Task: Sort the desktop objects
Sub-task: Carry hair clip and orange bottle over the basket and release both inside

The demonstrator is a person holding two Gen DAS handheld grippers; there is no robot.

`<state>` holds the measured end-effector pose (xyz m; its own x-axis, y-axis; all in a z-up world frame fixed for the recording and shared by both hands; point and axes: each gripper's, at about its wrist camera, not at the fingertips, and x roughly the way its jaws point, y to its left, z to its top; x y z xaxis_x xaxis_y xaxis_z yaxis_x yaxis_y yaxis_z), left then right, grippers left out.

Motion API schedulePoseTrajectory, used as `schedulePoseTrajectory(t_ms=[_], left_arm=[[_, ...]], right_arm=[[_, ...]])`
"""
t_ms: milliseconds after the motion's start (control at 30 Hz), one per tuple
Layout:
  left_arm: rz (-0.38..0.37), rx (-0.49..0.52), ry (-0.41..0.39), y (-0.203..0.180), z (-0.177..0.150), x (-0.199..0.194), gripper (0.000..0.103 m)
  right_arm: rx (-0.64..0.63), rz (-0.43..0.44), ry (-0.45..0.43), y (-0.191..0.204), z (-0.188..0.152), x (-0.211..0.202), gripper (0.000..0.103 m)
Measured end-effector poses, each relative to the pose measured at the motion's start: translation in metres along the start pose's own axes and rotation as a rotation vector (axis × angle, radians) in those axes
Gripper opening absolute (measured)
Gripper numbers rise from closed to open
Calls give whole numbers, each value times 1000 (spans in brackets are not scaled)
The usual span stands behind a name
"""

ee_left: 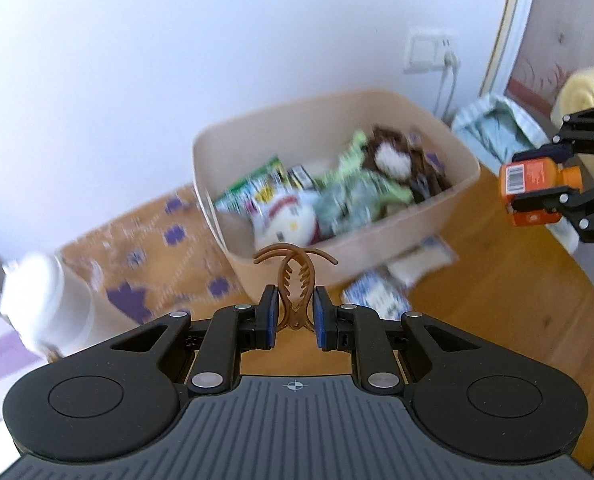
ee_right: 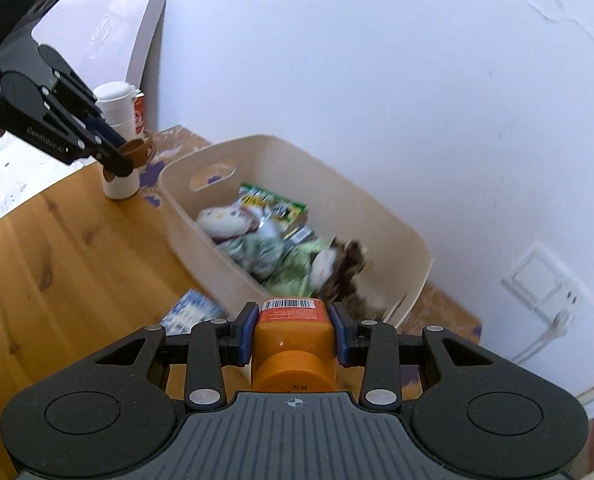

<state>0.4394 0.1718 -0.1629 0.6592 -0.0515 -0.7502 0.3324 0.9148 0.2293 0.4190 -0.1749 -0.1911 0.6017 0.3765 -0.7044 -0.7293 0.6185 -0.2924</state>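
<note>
My left gripper (ee_left: 295, 316) is shut on a brown hair claw clip (ee_left: 295, 280) and holds it in the air in front of the beige bin (ee_left: 429, 216). It also shows in the right wrist view (ee_right: 127, 160) with the clip (ee_right: 139, 152). My right gripper (ee_right: 293, 328) is shut on an orange bottle (ee_right: 293, 336), held near the bin's (ee_right: 217, 276) near wall. The bottle also shows in the left wrist view (ee_left: 537, 192), right of the bin. The bin holds snack packets and plush toys.
A white lidded cup (ee_right: 117, 120) stands on the wooden table (ee_right: 57, 248) left of the bin. Blue-white packets (ee_left: 377, 296) lie on the table by the bin. A wall socket (ee_right: 545, 284) with a cable is on the right.
</note>
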Motion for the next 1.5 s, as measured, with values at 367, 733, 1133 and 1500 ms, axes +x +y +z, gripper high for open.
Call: schedulePoseTrajectory(t_ms=[367, 733, 1133, 1500], left_arm=[[29, -46, -77, 13, 57, 12, 18], [69, -118, 8, -5, 78, 79, 18], [86, -170, 136, -16, 71, 133, 18], [118, -141, 92, -26, 62, 110, 69]], right_arm=[[18, -62, -2, -27, 39, 49, 36], [44, -83, 87, -37, 34, 109, 36], [98, -121, 104, -53, 9, 112, 59], [95, -131, -107, -35, -16, 39, 76]])
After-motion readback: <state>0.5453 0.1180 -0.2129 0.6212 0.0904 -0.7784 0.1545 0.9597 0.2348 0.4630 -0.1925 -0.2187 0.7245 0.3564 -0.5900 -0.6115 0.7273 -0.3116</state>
